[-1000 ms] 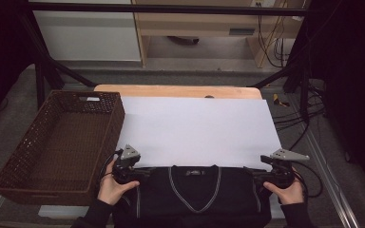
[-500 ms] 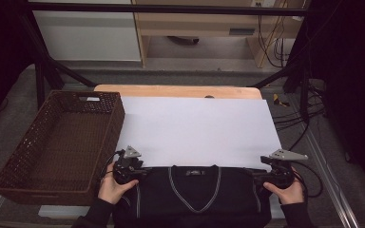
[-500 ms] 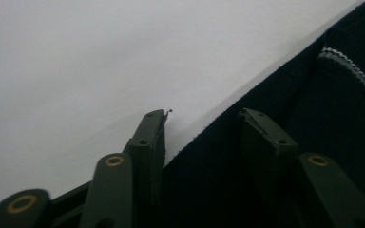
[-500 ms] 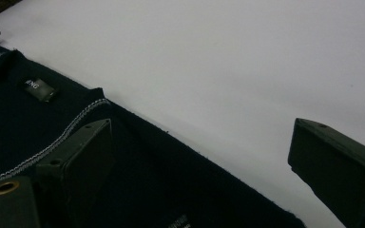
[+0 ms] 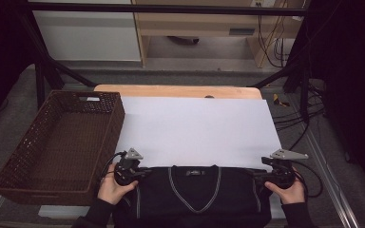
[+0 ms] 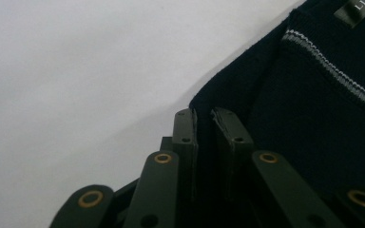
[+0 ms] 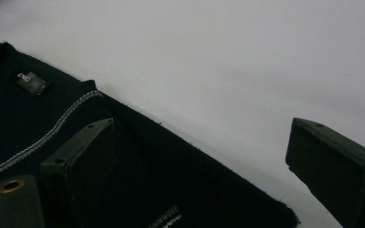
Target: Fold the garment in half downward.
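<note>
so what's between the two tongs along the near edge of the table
In the high view, the black sweater spans the stretch between the left tongs and the right tongs, its striped V-neck midway. Nothing else lies there.

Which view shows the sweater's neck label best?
The right gripper view: the neck label sits whole and fairly sharp on the dark sweater, letters partly readable. The left gripper view cuts the label off at the top right corner. The high view shows it as a tiny pale mark at the V-neck collar, unreadable.
</note>
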The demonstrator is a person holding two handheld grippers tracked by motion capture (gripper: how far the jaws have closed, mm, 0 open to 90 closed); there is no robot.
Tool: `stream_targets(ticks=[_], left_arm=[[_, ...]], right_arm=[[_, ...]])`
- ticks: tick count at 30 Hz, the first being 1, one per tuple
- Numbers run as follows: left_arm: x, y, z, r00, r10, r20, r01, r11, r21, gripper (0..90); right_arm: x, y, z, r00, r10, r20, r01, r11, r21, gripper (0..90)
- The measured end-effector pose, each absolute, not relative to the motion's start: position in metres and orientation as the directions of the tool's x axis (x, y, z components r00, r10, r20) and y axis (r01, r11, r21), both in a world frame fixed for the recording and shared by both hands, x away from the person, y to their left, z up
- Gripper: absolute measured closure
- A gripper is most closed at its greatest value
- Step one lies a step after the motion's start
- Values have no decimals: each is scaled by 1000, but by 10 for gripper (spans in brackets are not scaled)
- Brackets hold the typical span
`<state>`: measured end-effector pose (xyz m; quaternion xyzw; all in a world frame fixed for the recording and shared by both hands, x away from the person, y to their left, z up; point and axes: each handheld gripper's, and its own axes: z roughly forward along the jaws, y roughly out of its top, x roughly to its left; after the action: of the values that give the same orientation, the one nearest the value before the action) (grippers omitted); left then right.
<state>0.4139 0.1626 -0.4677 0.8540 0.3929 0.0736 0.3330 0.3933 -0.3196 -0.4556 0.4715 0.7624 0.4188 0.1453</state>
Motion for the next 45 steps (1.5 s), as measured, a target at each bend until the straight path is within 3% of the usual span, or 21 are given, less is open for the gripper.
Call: stream_targets(ticks=[16,28,32,37,45], left_arm=[[412,162,-469,688,716,-124,608,-474,637,803],[412,163,-470,693,711,-120,601,-477,641,803],[412,163,-470,693,711,-120,600,-477,642,803],[411,163,-470,696,709,-114,596,-481,643,804],[411,163,-469,697,709,-113,595,-483,642,825]], right_arm=[[396,-332,-464,-452,888,87,641,256,724,267],[399,-332,-476,-479,874,79,672,307,674,299],[396,-329,-473,-518,852,81,666,342,663,445],[392,-328,-471,-550,826,121,677,356,644,713],[391,-329,-467,-550,816,177,711,345,613,820]])
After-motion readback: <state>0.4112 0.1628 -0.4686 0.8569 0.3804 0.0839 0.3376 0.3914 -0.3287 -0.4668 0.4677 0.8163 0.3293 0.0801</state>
